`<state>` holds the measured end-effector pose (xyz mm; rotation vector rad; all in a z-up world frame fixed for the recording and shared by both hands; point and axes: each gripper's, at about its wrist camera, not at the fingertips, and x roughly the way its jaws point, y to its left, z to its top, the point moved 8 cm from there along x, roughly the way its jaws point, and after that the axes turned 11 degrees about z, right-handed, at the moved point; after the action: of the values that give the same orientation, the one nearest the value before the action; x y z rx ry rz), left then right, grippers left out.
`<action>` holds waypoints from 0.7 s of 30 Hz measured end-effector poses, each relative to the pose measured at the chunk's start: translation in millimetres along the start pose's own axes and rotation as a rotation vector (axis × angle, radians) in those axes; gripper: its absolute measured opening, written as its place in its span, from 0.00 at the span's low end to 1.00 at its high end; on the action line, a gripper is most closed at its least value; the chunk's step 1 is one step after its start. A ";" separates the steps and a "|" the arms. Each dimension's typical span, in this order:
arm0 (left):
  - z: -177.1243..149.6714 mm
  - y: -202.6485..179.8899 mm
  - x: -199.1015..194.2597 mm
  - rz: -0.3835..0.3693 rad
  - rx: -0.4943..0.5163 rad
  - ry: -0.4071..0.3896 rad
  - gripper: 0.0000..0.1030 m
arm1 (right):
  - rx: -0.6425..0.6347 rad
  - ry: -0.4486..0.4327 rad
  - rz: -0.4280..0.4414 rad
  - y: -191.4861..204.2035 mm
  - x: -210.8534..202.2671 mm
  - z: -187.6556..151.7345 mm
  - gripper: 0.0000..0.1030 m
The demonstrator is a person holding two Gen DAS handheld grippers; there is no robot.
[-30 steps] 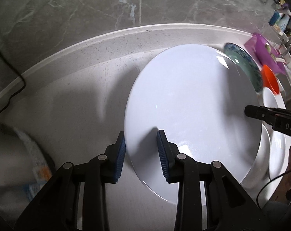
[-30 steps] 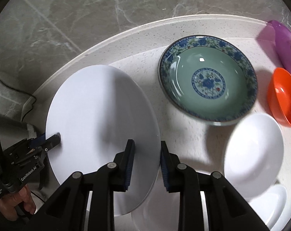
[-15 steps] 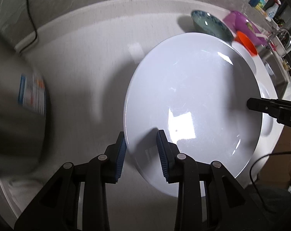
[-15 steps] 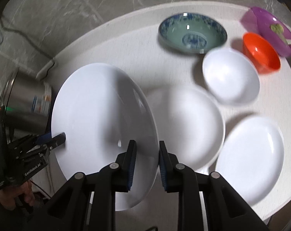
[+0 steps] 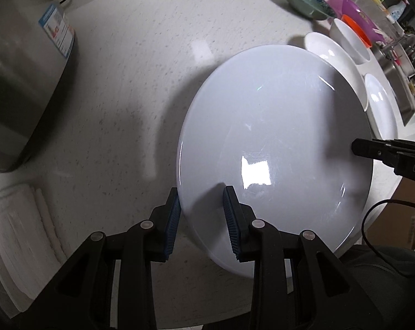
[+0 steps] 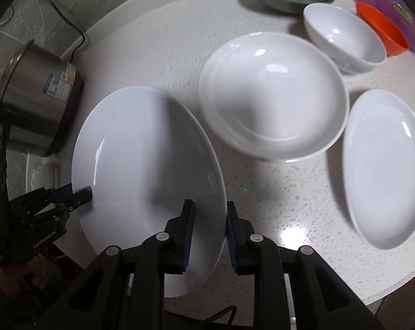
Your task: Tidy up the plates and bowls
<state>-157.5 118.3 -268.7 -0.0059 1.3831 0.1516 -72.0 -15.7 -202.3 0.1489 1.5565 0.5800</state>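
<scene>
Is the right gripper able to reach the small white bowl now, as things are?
Probably not yet. The right gripper is shut on the rim of the large white plate, which the left gripper also holds. The path to the small white bowl looks otherwise clear.

Steel pot (image 6: 34, 96) with a label at the counter's (image 5: 141, 63) left, black cord (image 6: 70, 24) behind it, folded white towels (image 5: 18, 236) nearby

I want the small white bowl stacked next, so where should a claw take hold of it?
Grip the small white bowl by its thin rim, one finger inside and one outside, coming from above on the side nearest the camera. The orange bowl crowds its far side, and its rounded wall offers no flat hold.
</scene>
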 end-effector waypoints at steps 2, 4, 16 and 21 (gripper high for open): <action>-6.0 1.5 1.7 0.010 0.001 -0.002 0.27 | -0.001 0.011 0.001 -0.2 6.6 -2.5 0.24; -9.2 4.1 6.1 0.010 0.000 0.001 0.27 | -0.002 0.016 0.002 0.3 11.4 -4.4 0.24; -5.4 9.7 17.2 0.004 -0.010 -0.025 0.26 | 0.002 0.012 -0.006 -8.2 22.8 -8.0 0.25; 9.1 16.4 11.2 -0.010 -0.051 -0.063 0.28 | -0.007 -0.015 -0.006 -10.0 20.0 -6.3 0.26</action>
<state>-148.4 136.5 -276.5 -0.0504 1.3163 0.1779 -77.2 -17.3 -224.9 0.1429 1.5398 0.5781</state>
